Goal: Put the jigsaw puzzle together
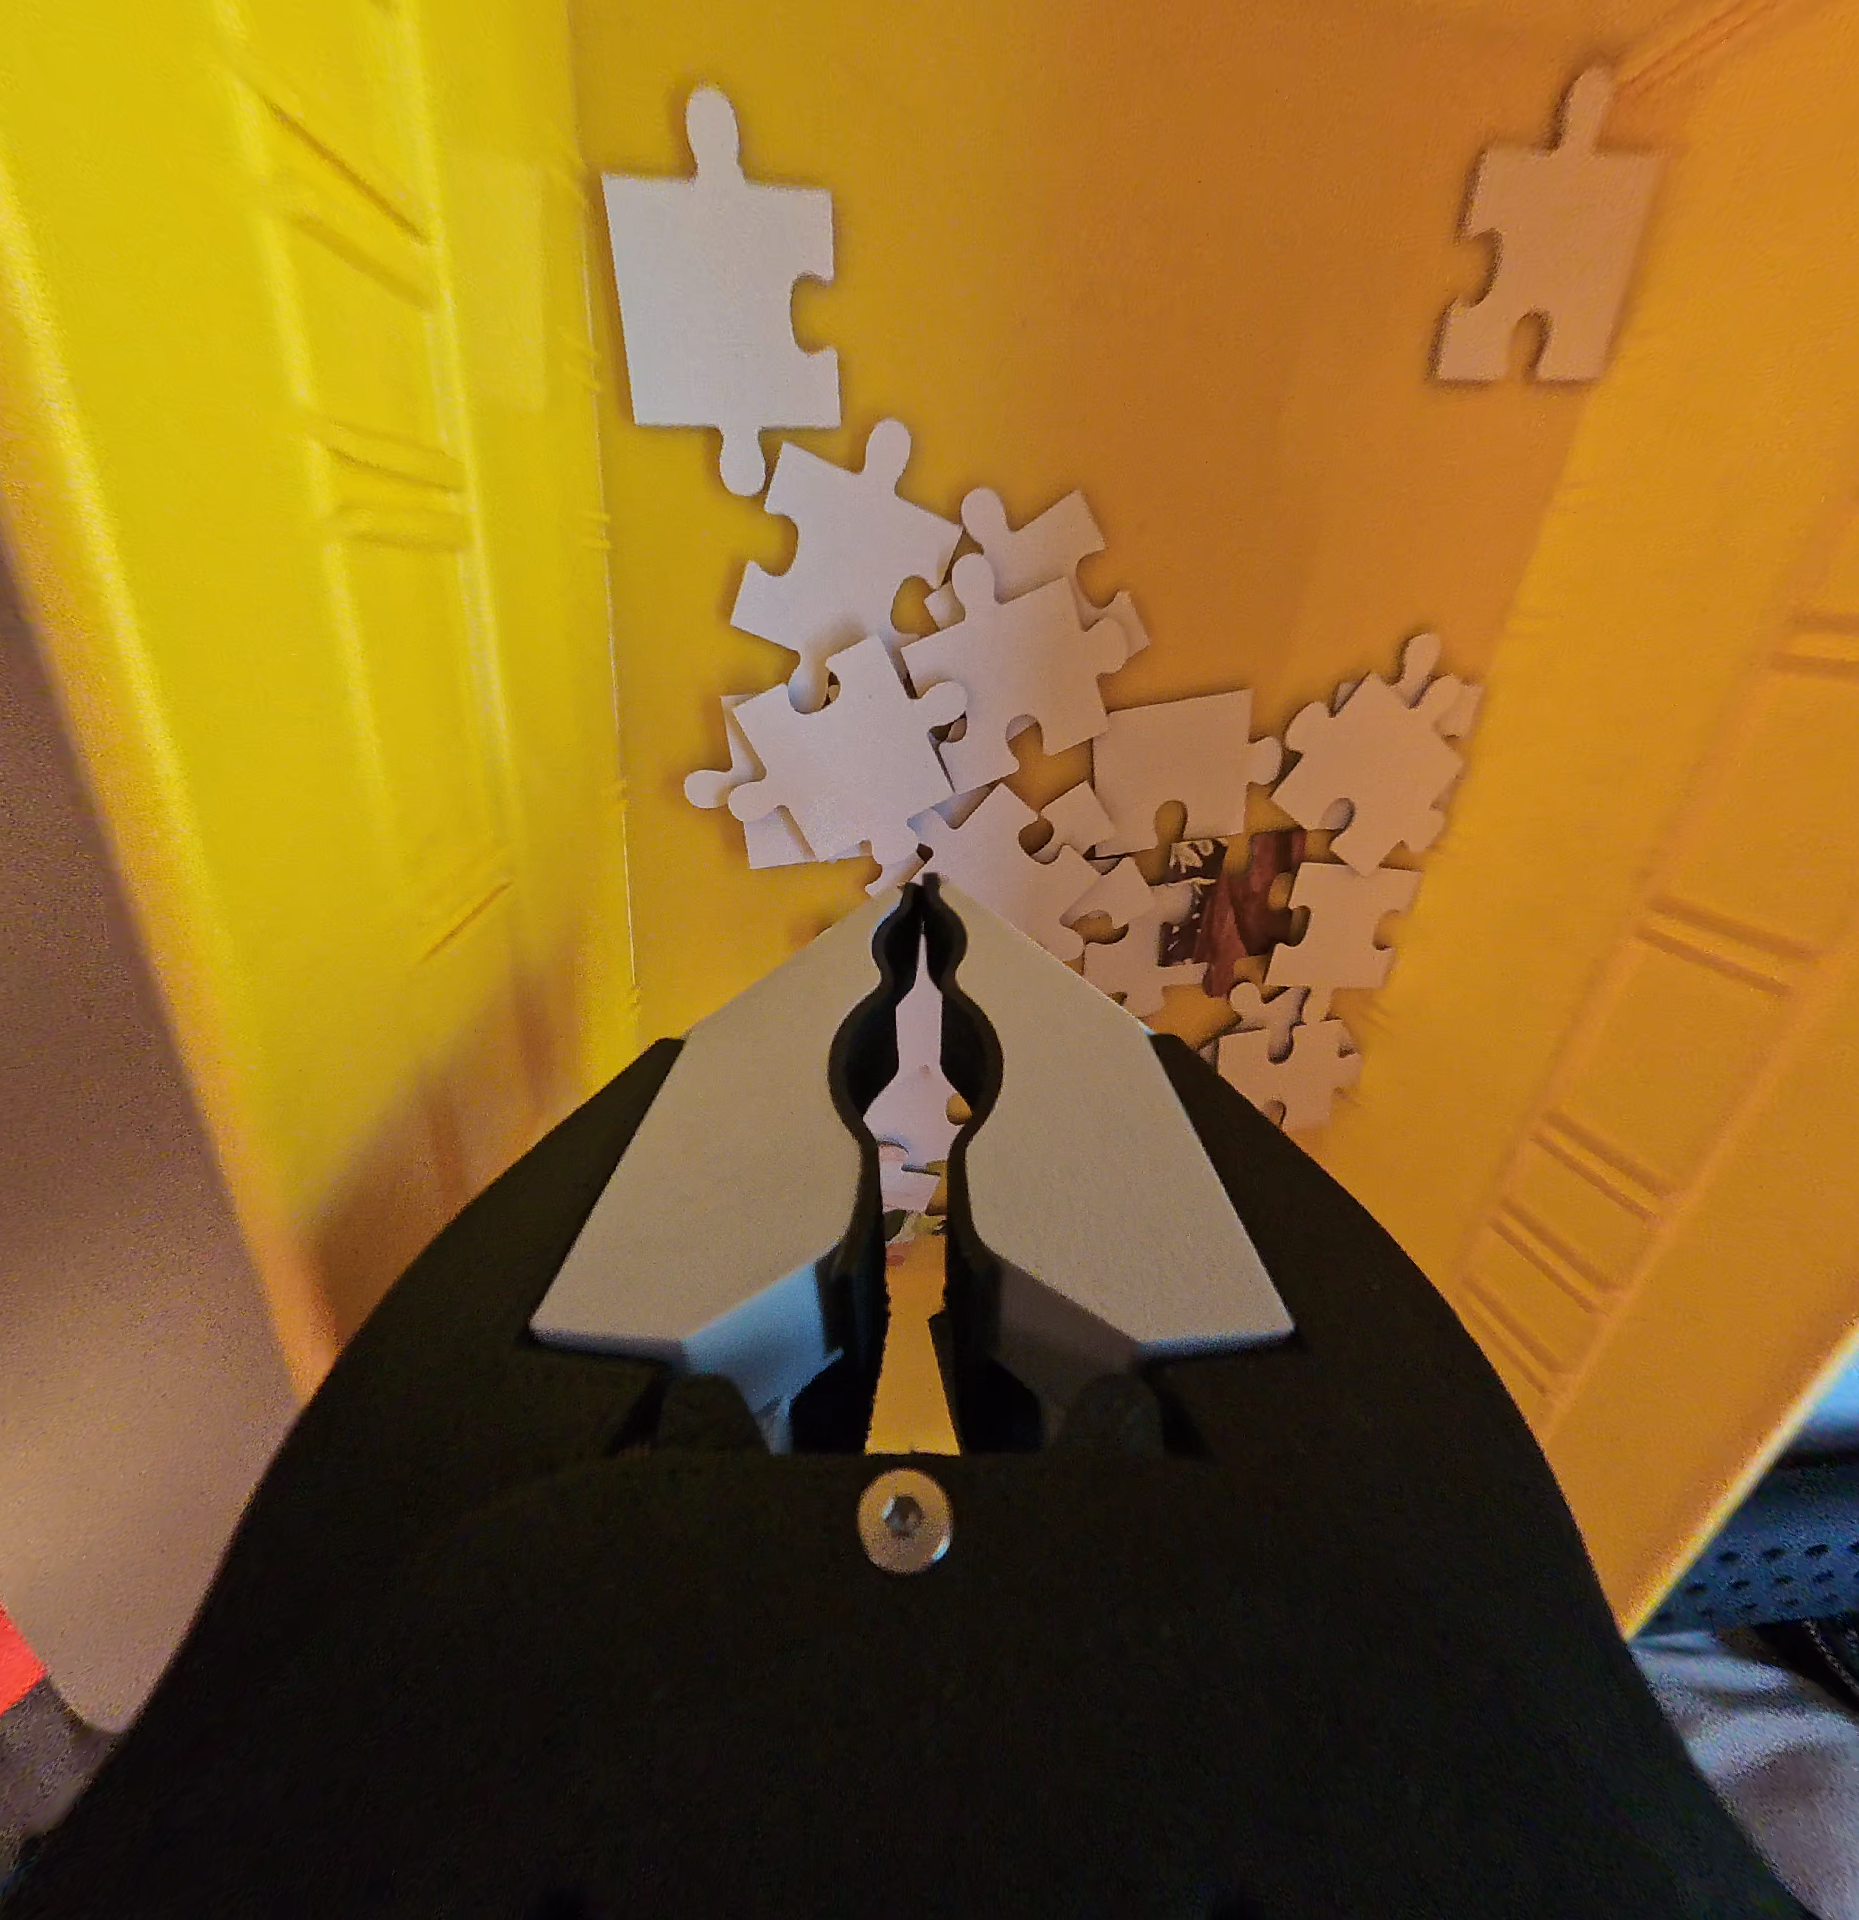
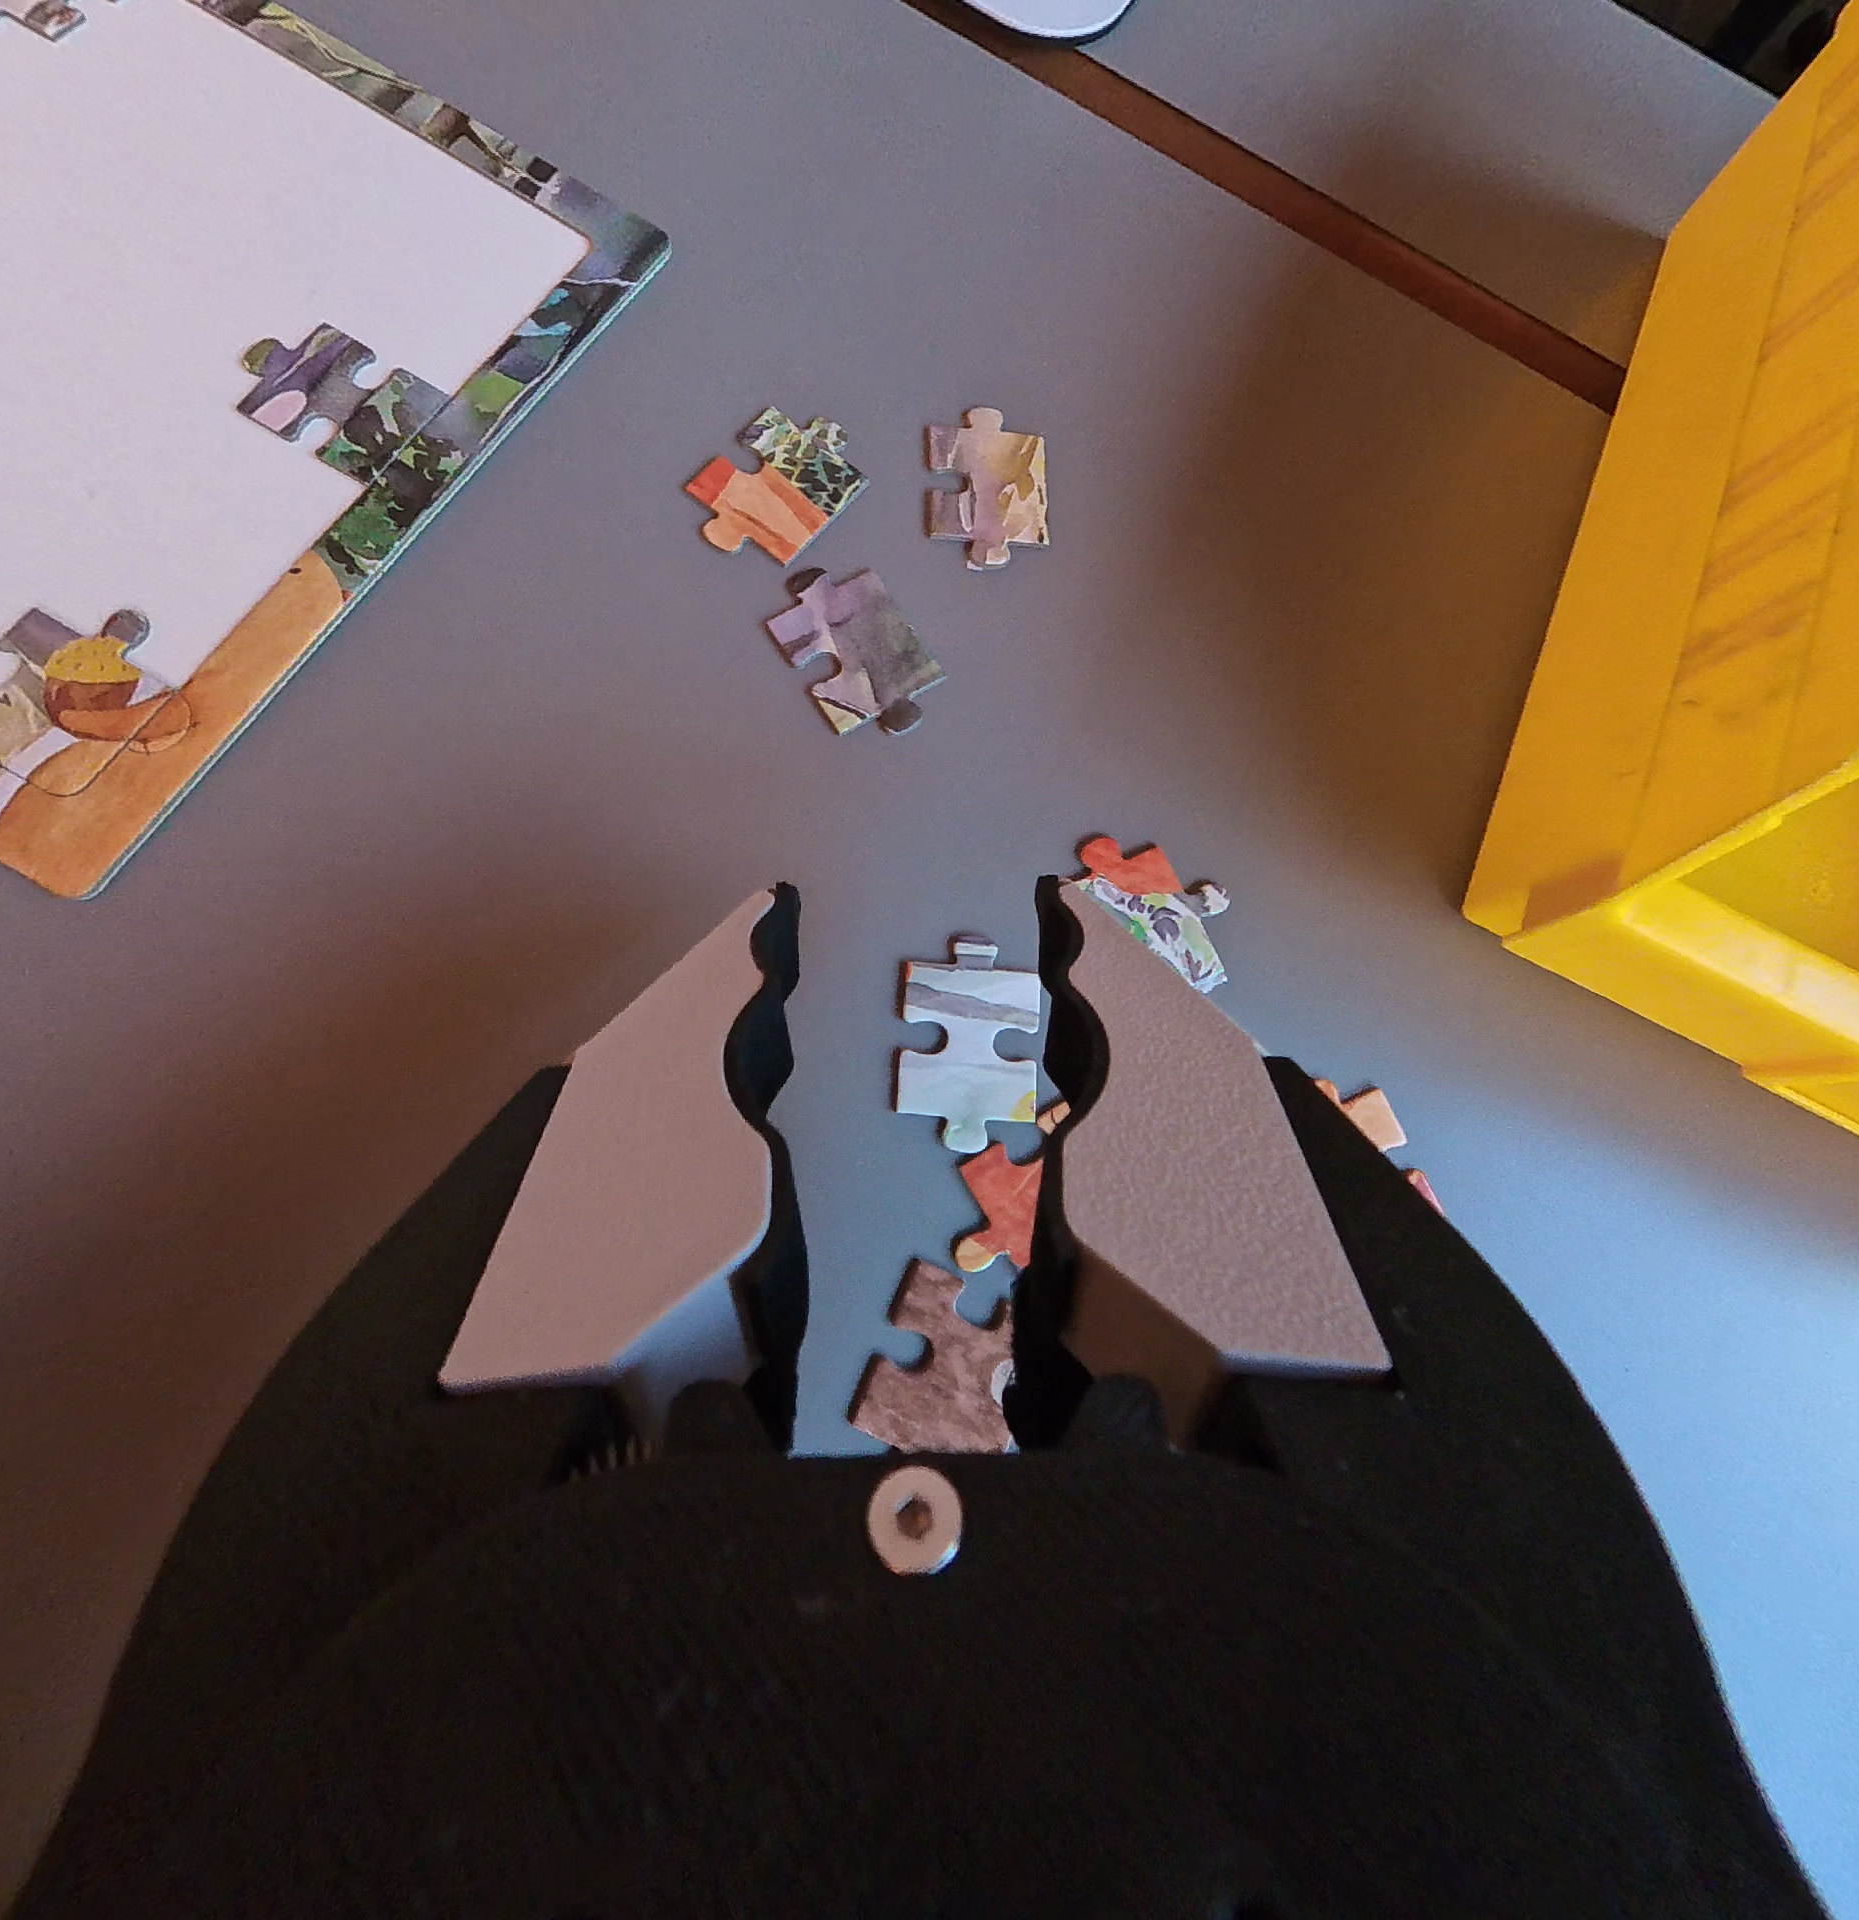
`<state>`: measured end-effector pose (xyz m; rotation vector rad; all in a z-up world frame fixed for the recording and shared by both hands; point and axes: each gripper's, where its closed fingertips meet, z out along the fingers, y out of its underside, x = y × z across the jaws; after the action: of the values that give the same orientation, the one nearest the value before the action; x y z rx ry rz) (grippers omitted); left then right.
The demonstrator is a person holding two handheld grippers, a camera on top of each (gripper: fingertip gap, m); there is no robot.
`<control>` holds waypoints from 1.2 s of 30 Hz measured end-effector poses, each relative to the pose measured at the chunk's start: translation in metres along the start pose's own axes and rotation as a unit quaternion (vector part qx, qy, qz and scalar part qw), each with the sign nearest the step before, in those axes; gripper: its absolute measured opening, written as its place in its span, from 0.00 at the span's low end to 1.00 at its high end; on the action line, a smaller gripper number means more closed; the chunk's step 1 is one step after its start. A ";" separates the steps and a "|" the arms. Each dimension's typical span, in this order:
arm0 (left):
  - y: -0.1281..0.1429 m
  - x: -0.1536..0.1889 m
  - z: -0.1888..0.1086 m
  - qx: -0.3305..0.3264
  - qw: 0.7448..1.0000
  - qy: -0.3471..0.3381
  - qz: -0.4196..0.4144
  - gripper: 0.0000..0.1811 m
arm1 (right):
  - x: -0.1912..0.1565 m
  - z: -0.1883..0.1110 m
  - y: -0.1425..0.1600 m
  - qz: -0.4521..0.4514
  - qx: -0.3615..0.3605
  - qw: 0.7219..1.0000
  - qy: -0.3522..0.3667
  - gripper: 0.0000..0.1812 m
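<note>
My left gripper is inside the yellow bin, its fingertips shut together at the near edge of a pile of puzzle pieces that lie white side up. Whether a piece is pinched there is hidden. One piece in the pile shows its printed side. My right gripper is open above the grey table. A pale piece lies flat on the table below its fingers, not gripped. The puzzle board, with a few pieces fitted along its border, lies at the top left.
Three loose pieces lie ahead of the right gripper. A red and floral piece, an orange one and a brown one lie under it. The yellow bin stands at the right. Two single pieces lie farther in the bin. The gap from one gripper's tips to the other's is roughly 60 cm.
</note>
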<state>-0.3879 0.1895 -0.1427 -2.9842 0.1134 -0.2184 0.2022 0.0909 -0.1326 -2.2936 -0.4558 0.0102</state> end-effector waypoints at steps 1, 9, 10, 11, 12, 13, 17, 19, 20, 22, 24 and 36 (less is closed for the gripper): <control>-0.003 0.002 -0.006 0.013 1.000 0.008 0.002 0.00 | 0.000 0.000 0.000 -0.001 -0.001 1.000 0.000 0.26; -0.024 0.055 -0.072 0.153 0.977 0.132 0.074 0.00 | -0.002 0.000 -0.001 -0.006 0.002 1.000 -0.001 0.26; -0.025 0.067 -0.083 0.172 0.968 0.158 0.093 0.00 | -0.002 0.000 -0.002 -0.007 0.002 1.000 -0.001 0.26; -0.024 0.079 -0.093 0.185 0.959 0.184 0.110 0.00 | -0.003 0.000 -0.002 -0.007 0.003 1.000 -0.002 0.26; -0.022 0.088 -0.100 0.192 0.953 0.200 0.122 0.00 | -0.003 0.000 -0.002 -0.009 0.003 1.000 -0.003 0.26; -0.021 0.090 -0.104 0.196 0.952 0.197 0.127 0.00 | -0.004 0.000 -0.002 -0.011 0.002 1.000 -0.003 0.26; -0.018 0.060 -0.090 0.171 0.974 0.097 0.110 0.00 | -0.005 -0.001 -0.002 -0.019 0.001 1.000 -0.002 0.26; -0.018 0.048 -0.074 0.144 0.982 0.071 0.104 0.00 | -0.006 -0.001 -0.003 -0.020 0.003 1.000 -0.002 0.26; -0.017 0.042 -0.064 0.125 0.986 0.058 0.095 0.00 | -0.006 -0.001 -0.003 -0.020 0.003 1.000 -0.003 0.26; -0.017 0.027 -0.044 0.093 0.992 0.028 0.077 0.01 | -0.006 -0.001 -0.003 -0.020 0.001 1.000 -0.002 0.26; -0.022 0.014 -0.025 0.076 0.995 -0.002 0.064 0.15 | -0.006 0.000 -0.002 -0.020 -0.001 1.000 -0.003 0.26; -0.024 -0.009 0.022 0.021 0.994 -0.064 0.080 0.22 | -0.008 0.004 0.003 -0.027 -0.016 0.999 -0.007 0.26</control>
<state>-0.3921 0.2167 -0.1622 -2.9185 0.3284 -0.0093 0.1950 0.0889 -0.1389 -2.3124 -0.5291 -0.0078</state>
